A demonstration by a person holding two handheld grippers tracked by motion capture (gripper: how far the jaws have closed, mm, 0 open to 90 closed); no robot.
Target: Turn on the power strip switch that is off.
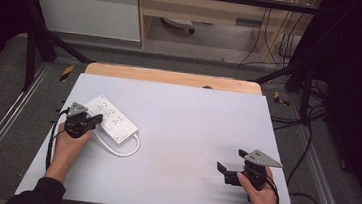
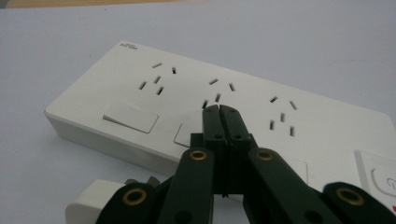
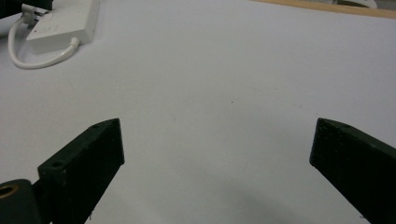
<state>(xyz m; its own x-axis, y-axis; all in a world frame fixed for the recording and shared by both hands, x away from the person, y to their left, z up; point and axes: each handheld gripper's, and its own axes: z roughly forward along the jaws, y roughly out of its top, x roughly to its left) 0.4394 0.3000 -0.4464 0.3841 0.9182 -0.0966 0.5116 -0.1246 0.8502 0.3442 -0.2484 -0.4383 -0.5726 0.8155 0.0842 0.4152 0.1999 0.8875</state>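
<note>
Showing closed left tongs [image 2: 219, 108] over power strip [image 2: 196, 107] switches, right tongs [image 3: 215, 154] spread wide

A lab: black frame [image 1: 39, 43], floor cables [image 1: 310, 144].

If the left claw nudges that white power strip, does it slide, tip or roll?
The power strip is flat and boxy with smooth plastic on a smooth table, so it would probably slide rather than tip or roll. Its looped cord looks bendy and may drag or swing it. The left claw is shut, so it suits pushing.
</note>
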